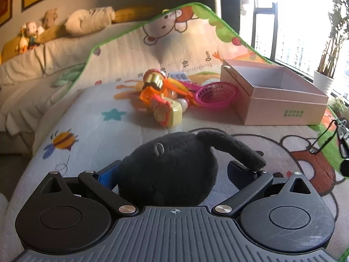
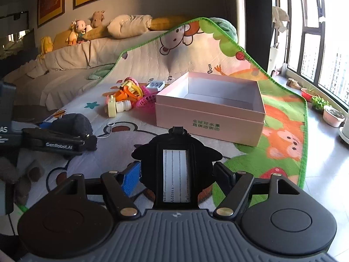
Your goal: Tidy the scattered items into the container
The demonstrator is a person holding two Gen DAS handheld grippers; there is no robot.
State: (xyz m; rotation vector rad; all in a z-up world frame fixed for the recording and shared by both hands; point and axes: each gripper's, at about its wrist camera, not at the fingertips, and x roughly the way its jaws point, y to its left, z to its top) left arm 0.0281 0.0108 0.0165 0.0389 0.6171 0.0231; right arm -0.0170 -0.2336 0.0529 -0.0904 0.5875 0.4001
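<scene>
My left gripper (image 1: pixel 173 170) is shut on a black plush toy (image 1: pixel 170 166), held low over the play mat; it also shows in the right wrist view (image 2: pixel 74 122). My right gripper (image 2: pixel 176 172) is shut on a black luggage tag (image 2: pixel 176 174) with a white address card, in front of the pink open box (image 2: pixel 209 118). The box (image 1: pixel 279 107) is empty inside and sits at the right of the mat. A pile of small toys lies left of the box: a pink basket (image 1: pixel 216 96), a yellow toy camera (image 1: pixel 168 113), an orange toy (image 1: pixel 150 91).
The cartoon play mat (image 1: pixel 104 131) drapes up over a sofa (image 2: pixel 72 56) with pillows and plush toys. Windows and potted plants (image 2: pixel 331 113) stand on the floor at the right. The mat's green edge (image 2: pixel 305 131) ends near the tiled floor.
</scene>
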